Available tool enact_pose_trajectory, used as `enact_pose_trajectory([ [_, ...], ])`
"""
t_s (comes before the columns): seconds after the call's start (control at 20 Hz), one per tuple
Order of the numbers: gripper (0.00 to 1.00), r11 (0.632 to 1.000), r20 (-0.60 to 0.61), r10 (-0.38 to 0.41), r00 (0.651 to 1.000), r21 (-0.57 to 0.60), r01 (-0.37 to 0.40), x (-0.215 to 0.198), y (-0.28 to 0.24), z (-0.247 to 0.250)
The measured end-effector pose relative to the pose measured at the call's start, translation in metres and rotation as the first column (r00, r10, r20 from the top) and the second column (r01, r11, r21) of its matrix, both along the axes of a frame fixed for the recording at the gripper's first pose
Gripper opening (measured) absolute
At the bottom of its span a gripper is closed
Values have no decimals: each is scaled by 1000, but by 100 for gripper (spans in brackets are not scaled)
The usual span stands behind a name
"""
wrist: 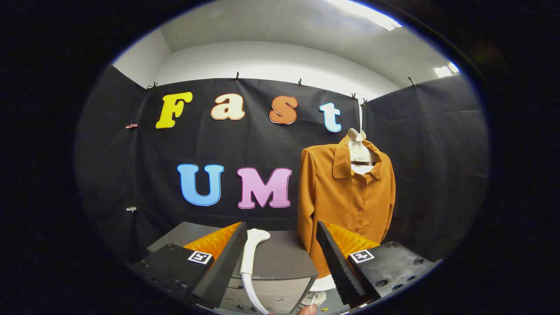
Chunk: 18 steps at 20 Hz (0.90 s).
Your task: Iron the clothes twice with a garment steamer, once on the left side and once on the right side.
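**Steamer head within reach, shirt waiting on its hanger**

We see our gripper (280, 249) with its fingers spread wide, holding nothing. Between them, closer to the left finger, the white steamer head (252, 249) stands upright on a grey cabinet (280, 262) that serves as the table here. Its hose (253, 294) curves down and away below the fingers. We judge the head is parked upright so that its handle offers a plain, narrow grip for two fingers coming in from the front, and the wide spread of the fingers suits that approach: there is room on both sides before closing.

The orange shirt (345, 205) hangs beyond the right finger, on a pale hanger (359, 151) that drops from the top of the booth wall. It hangs front towards us, buttoned, sleeves down at the sides. That makes sense for the task: a hanging garment falls flat under its own weight, and both the left and the right half of the front lie open to a vertical pass.

A fingertip (307, 309) shows at the very bottom, near the hose; whose job it has we cannot tell.

As we read it, neither pass has begun. The steamer head must first be gripped, and the hose will need slack enough to reach the shirt.
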State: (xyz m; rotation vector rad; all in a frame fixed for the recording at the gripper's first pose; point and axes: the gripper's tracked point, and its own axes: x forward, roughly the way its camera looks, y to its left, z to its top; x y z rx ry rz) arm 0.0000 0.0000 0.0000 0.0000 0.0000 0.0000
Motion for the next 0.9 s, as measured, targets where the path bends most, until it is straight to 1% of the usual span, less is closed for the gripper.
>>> enact_pose_trajectory([
  [0.45, 98, 1000, -5, 28, 1000, -12, -28, -8, 17, -5],
  [0.9, 98, 1000, -6, 27, 1000, -11, -27, -12, 21, -4],
])
